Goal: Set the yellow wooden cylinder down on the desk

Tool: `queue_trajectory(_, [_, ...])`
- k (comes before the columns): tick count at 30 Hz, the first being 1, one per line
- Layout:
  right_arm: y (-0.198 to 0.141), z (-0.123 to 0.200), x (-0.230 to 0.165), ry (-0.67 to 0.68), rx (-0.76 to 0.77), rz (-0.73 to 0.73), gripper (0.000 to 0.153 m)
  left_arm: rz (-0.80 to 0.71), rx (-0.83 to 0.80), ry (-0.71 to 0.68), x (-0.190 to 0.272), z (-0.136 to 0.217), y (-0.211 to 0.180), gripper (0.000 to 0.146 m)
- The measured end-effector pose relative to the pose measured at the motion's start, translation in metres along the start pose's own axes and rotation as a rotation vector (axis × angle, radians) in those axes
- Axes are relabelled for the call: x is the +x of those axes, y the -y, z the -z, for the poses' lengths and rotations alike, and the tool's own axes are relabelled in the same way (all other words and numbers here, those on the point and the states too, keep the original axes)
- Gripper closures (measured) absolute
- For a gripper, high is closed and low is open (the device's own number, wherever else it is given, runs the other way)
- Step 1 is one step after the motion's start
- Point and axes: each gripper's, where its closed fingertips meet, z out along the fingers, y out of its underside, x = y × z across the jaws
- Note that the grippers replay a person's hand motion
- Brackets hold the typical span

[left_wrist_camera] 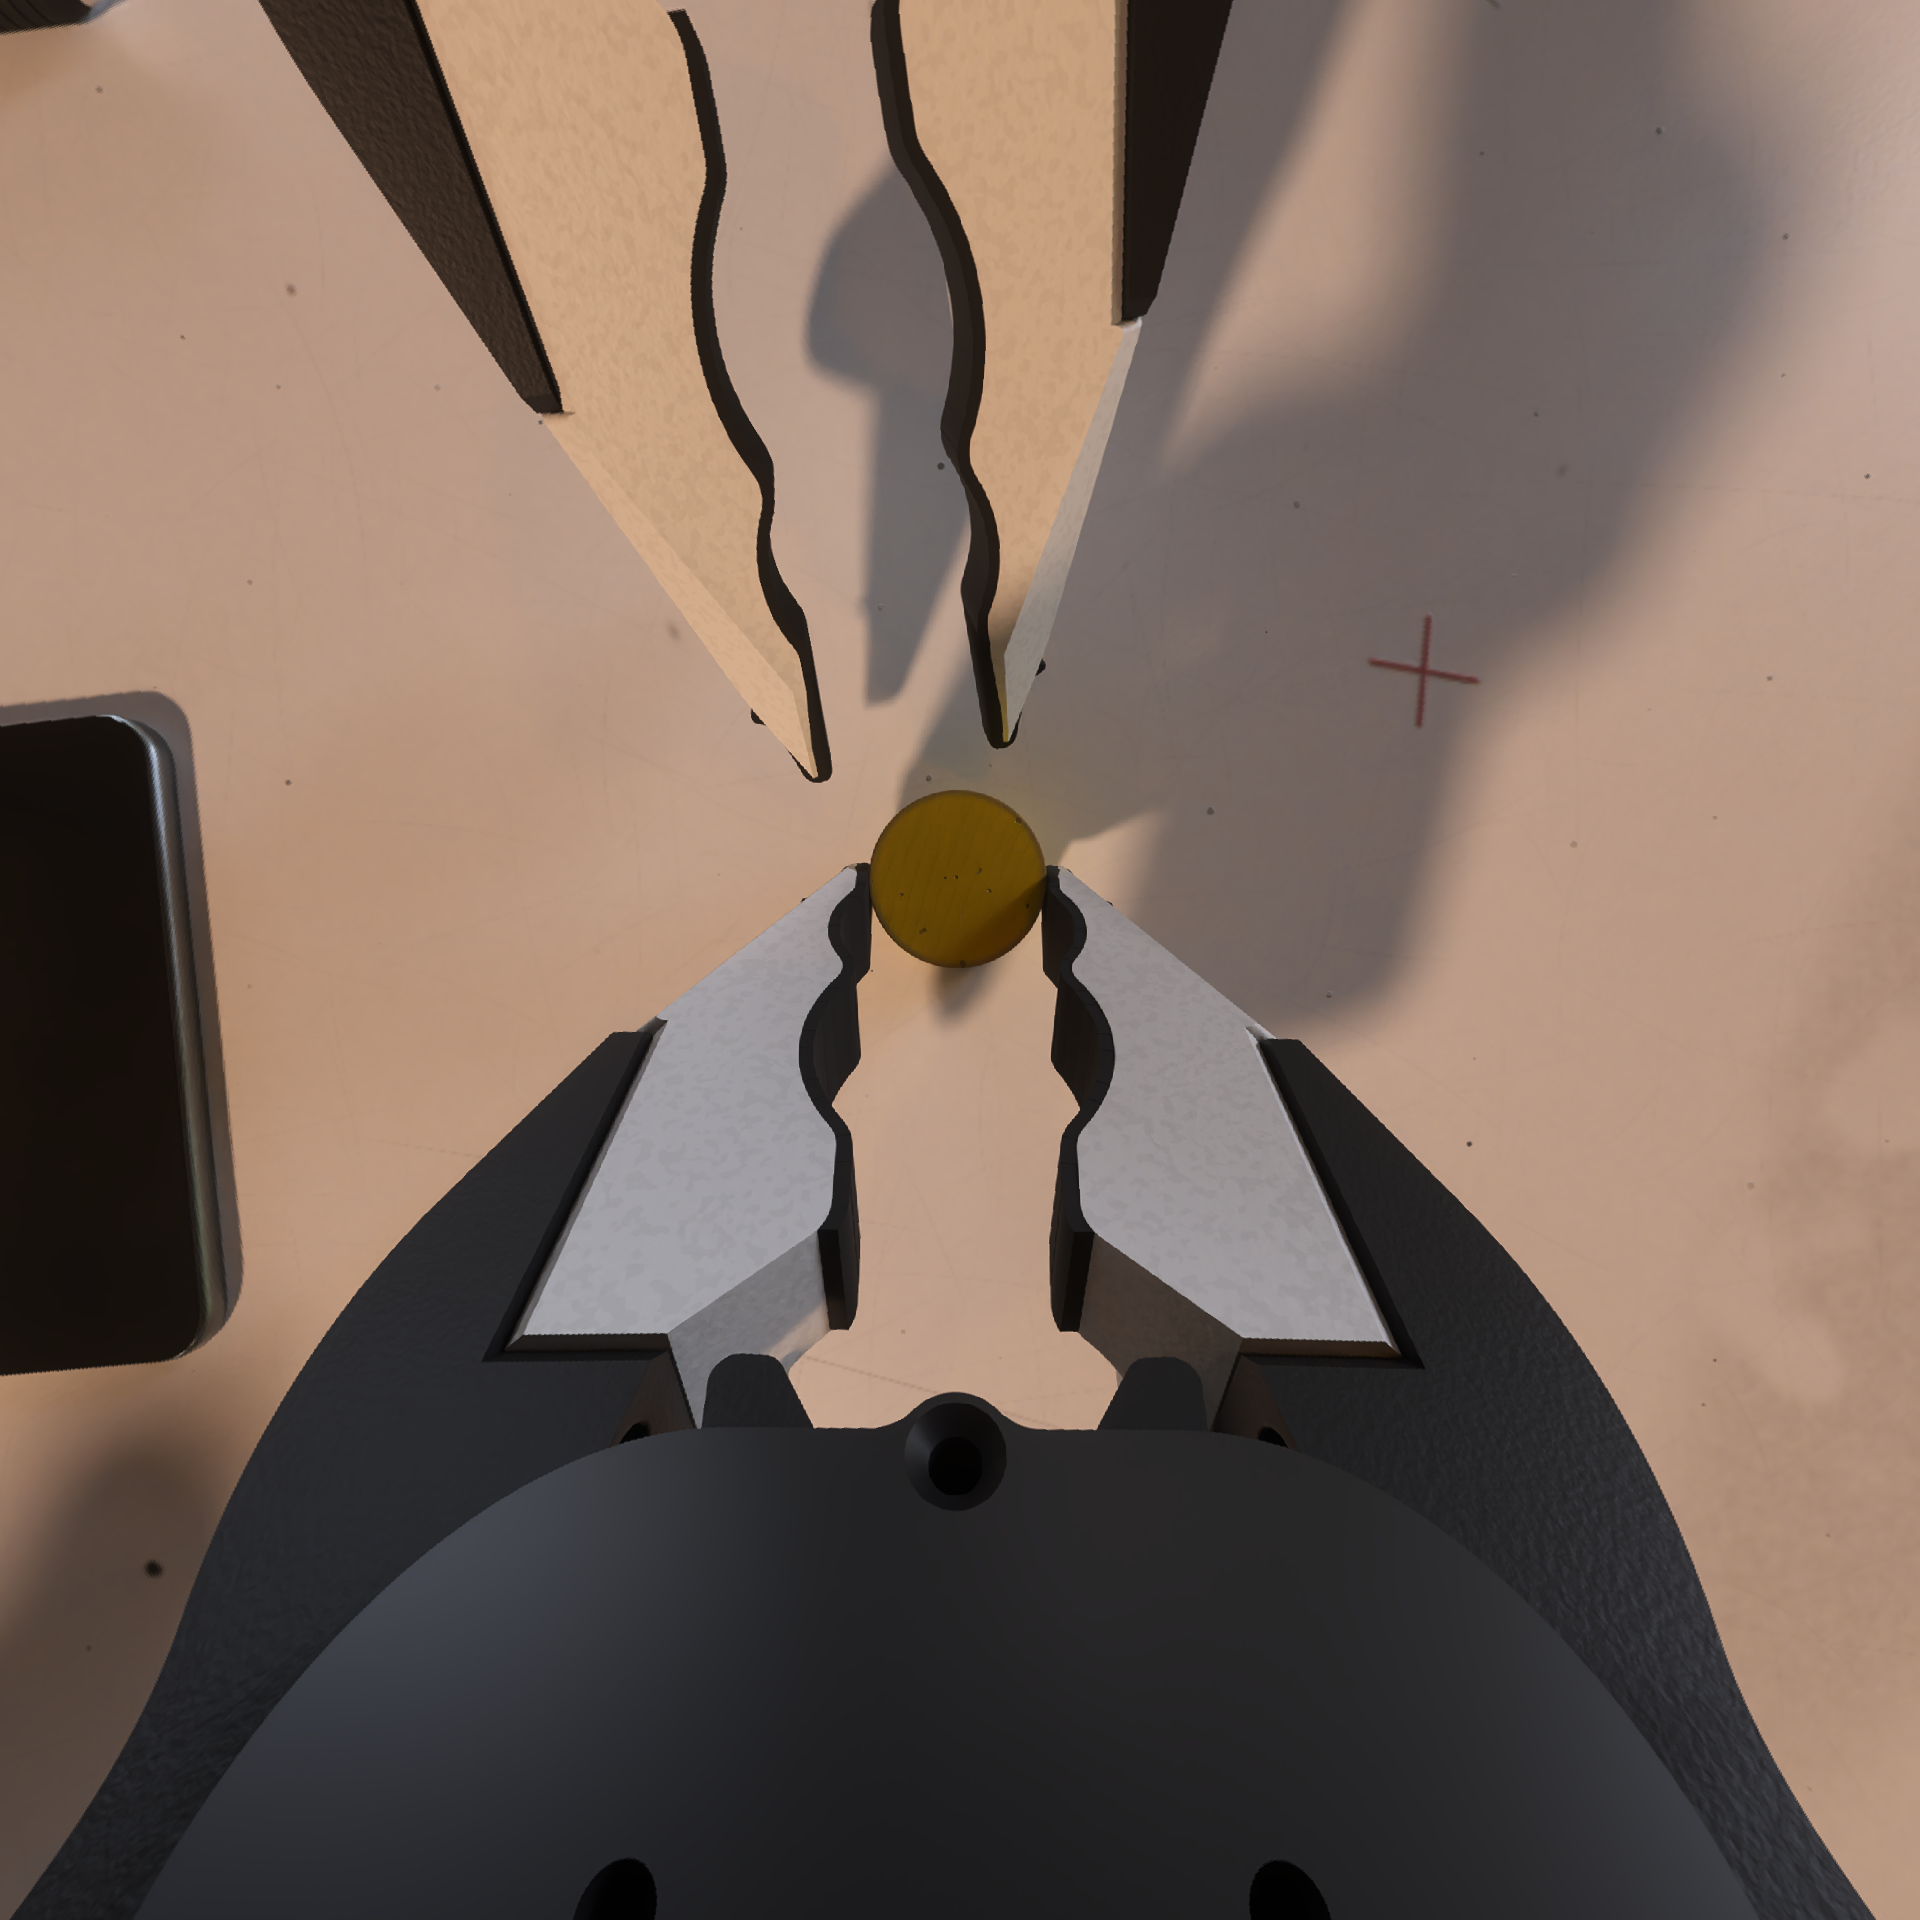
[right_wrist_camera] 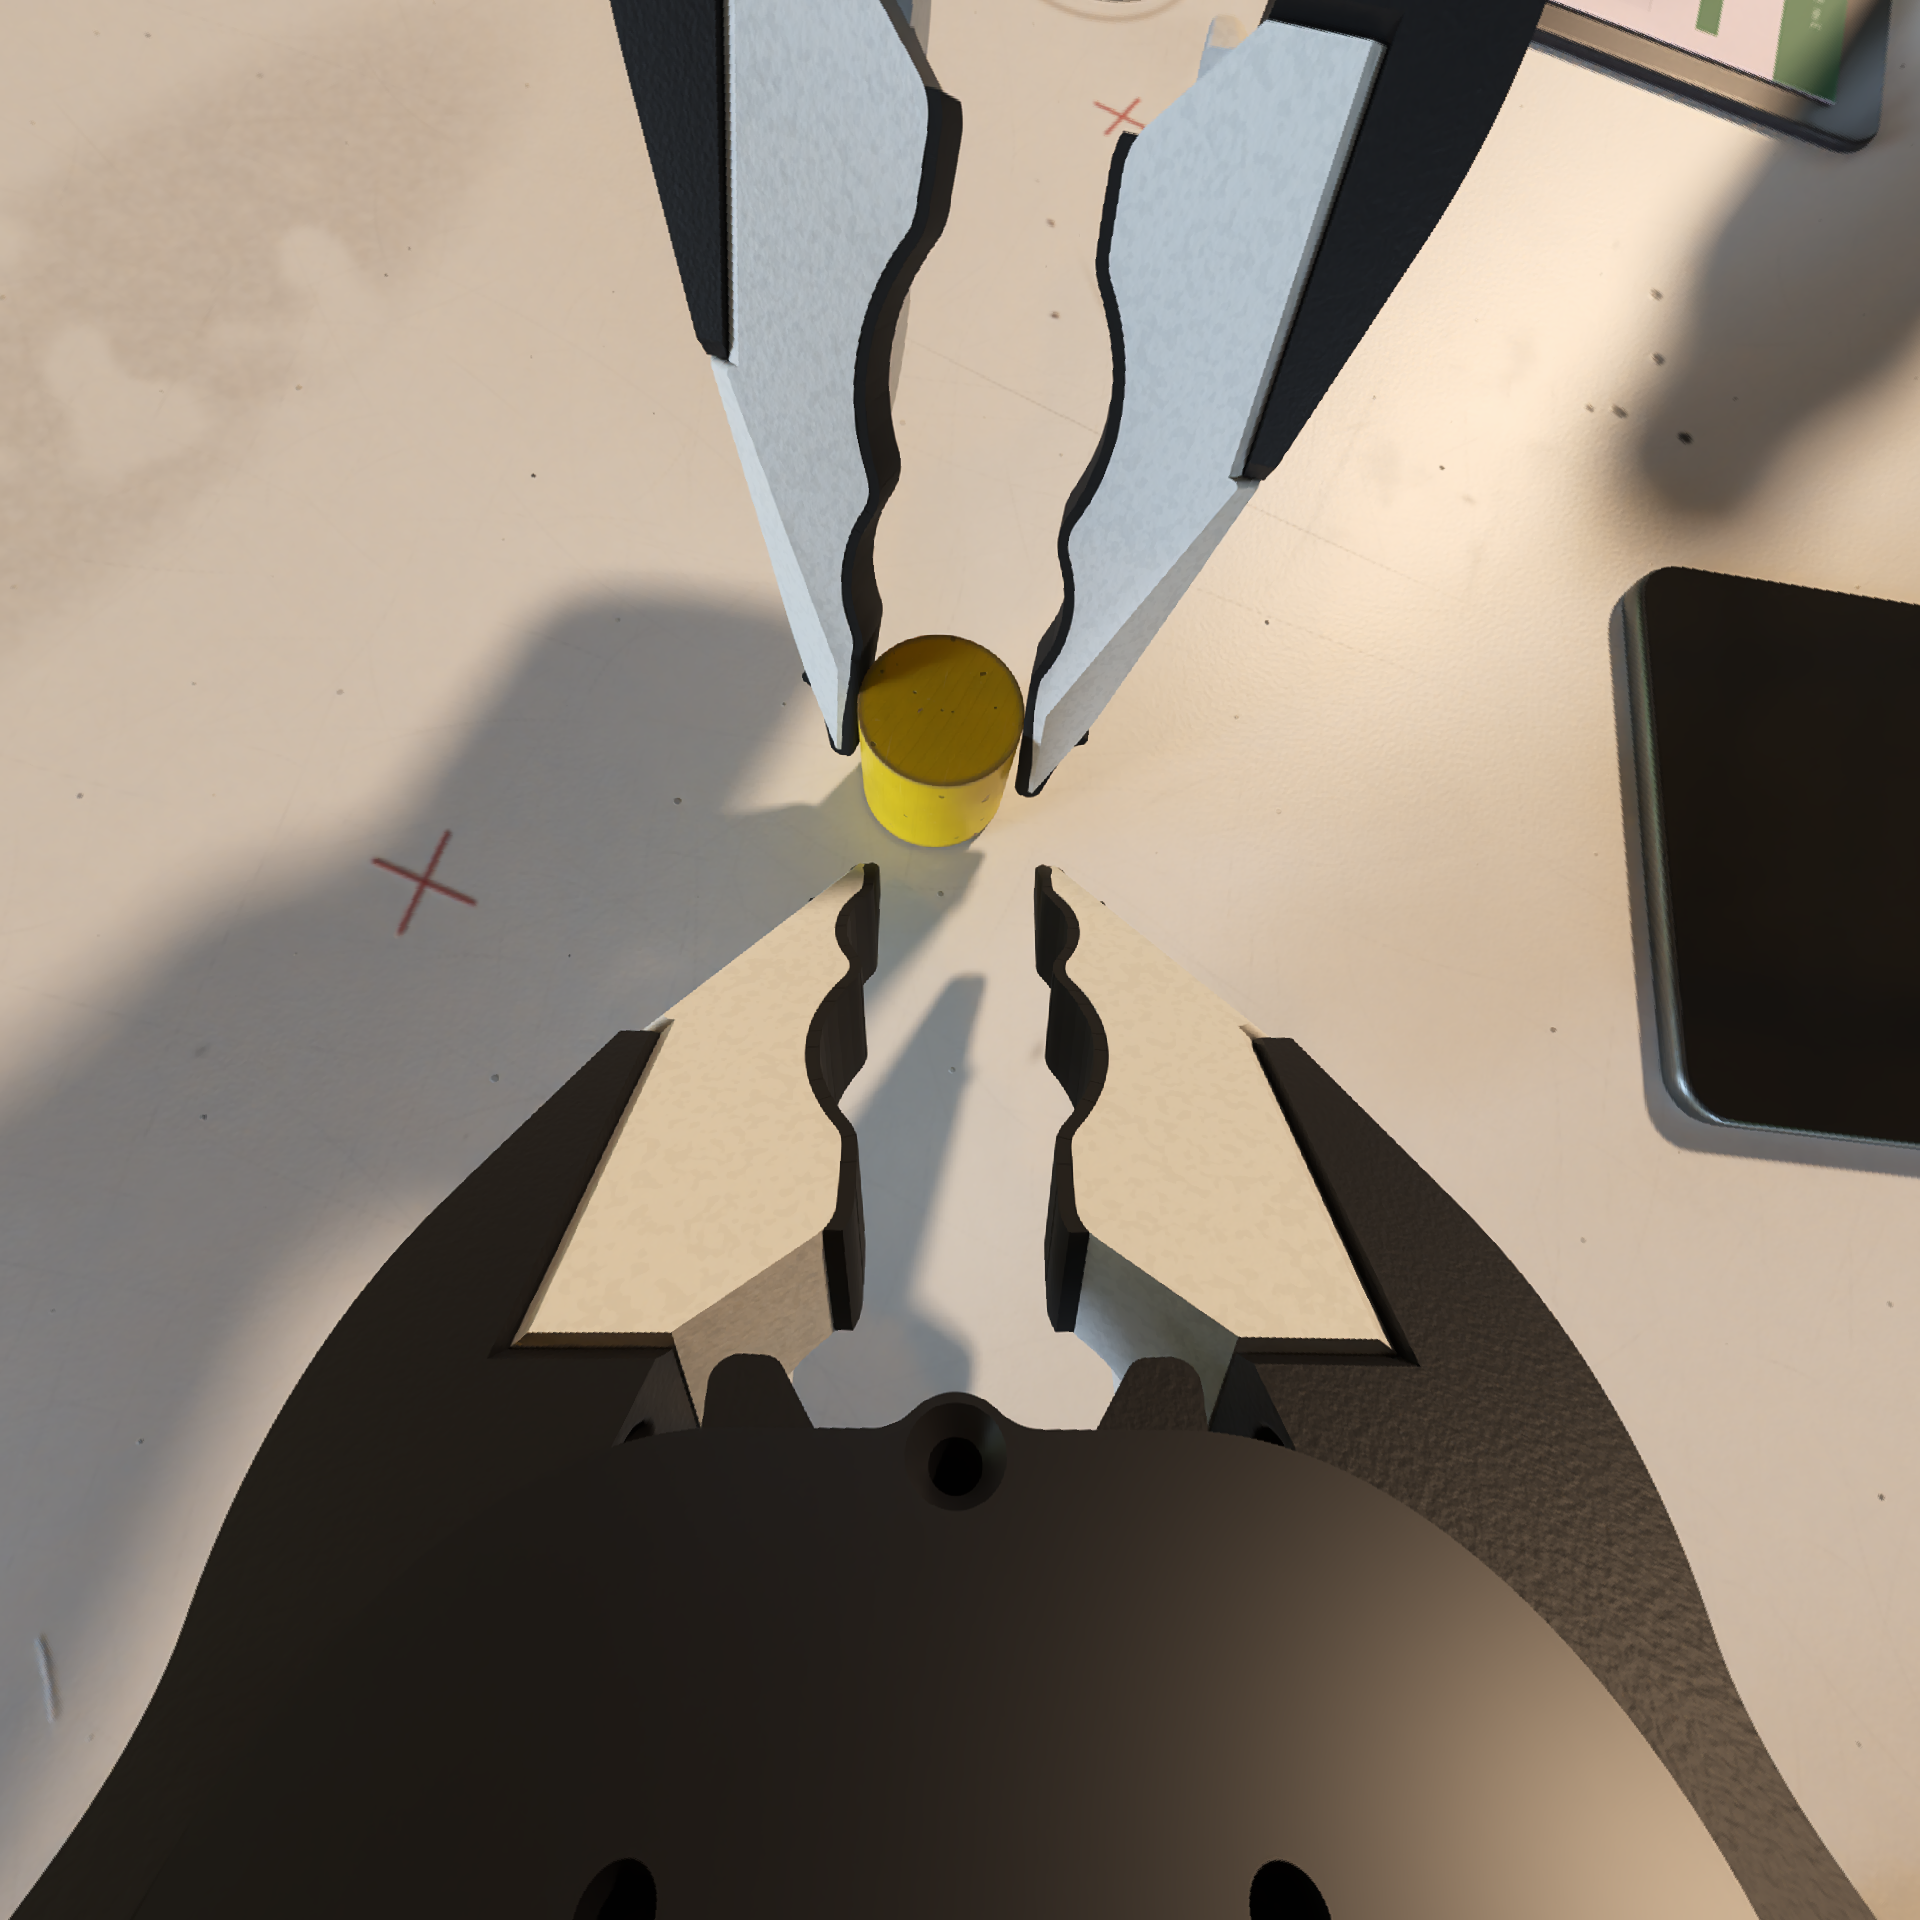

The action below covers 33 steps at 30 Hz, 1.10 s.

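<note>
Cylinder [left_wrist_camera: 957,879], yellow and wooden, stands upright between the fingertips of the left hand-held gripper [left_wrist_camera: 957,883], whose grey fingers [left_wrist_camera: 727,1122] press its two sides in a clenched hold; in the right wrist view its base appears to rest on the bench [right_wrist_camera: 312,520]. The right hand-held gripper [right_wrist_camera: 954,873], tan-fingered, faces it from the opposite side with its tips just short of the cylinder [right_wrist_camera: 938,740], spread apart and grasping nothing. Farther out from the right hand-held gripper, a red cross [right_wrist_camera: 424,881] marks the bench to its left and a dark slab with a metal rim [right_wrist_camera: 1787,852] lies to its right. Beyond that, at the far right corner, lies a card with green print [right_wrist_camera: 1756,52], too small to read.
</note>
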Motion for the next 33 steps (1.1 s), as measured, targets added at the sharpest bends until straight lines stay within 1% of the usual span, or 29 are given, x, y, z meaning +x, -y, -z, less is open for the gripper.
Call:
queue_trajectory(17, [0.0010,0.0005,-0.0001,0.009,0.022,-0.012,0.124,-0.028,0.022,-0.006,-0.0007,-0.0001,-0.0002,0.114])
queue_trajectory(23, [0.0020,0.0014,-0.0012,0.046,0.028,-0.044,0.122,-0.032,0.022,-0.004,-0.0007,-0.0001,-0.0001,0.114])
queue_trajectory(31, [0.0013,0.0007,0.0001,0.005,0.016,-0.026,0.124,-0.021,0.012,-0.003,0.0000,0.0000,0.0003,0.114])
queue_trajectory(33, [0.0015,0.0002,0.0006,-0.005,0.014,-0.019,0.125,-0.010,0.015,-0.008,0.0008,0.0001,0.0000,0.110])
